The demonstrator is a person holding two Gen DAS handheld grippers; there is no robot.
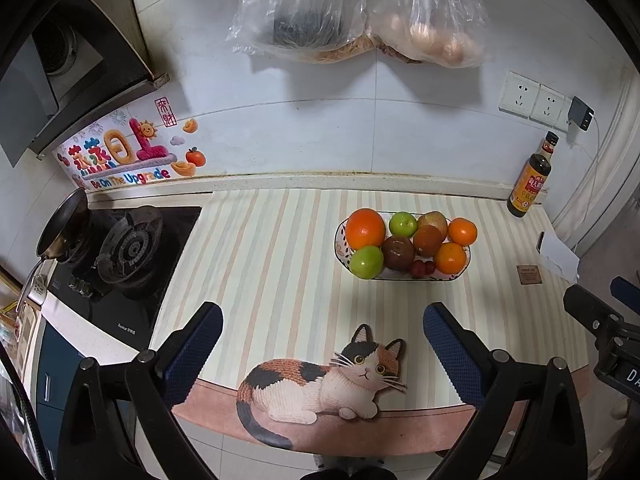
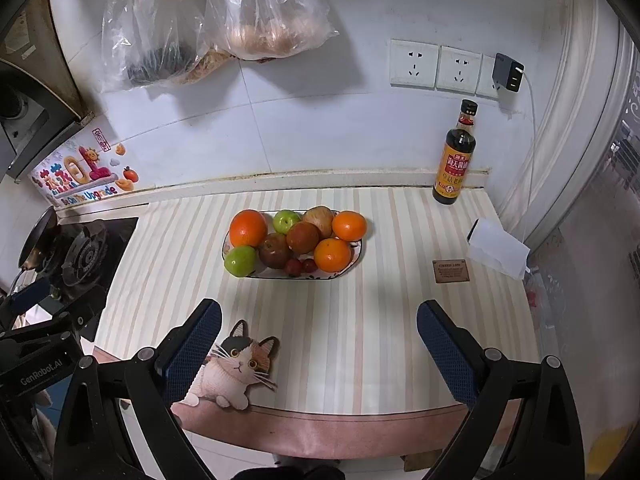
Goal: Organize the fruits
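1. Landmark: the oval plate [image 2: 357,254] on the striped mat [image 2: 360,320]. All fruit in view lies on it, none loose on the mat.
2. Contents: a large orange [image 2: 248,228] at the plate's left end, two smaller oranges [image 2: 349,225] at its right end, two green apples [image 2: 240,261], three brownish-red fruits [image 2: 303,237] in the middle, and two small red fruits [image 2: 293,267] at the near rim. They are heaped touching, so each props its neighbour.
3. Left gripper [image 1: 322,330]: tongs wide, holding nothing, held back on the near side of the plate.
4. Right gripper [image 2: 319,330]: tongs wide, holding nothing, likewise near side.
5. Assessment: this suits either fruit gathered and finished or fruit awaiting sorting elsewhere; undetermined.
6. A sauce bottle [image 2: 456,160] stands beyond the plate's right end, well apart.
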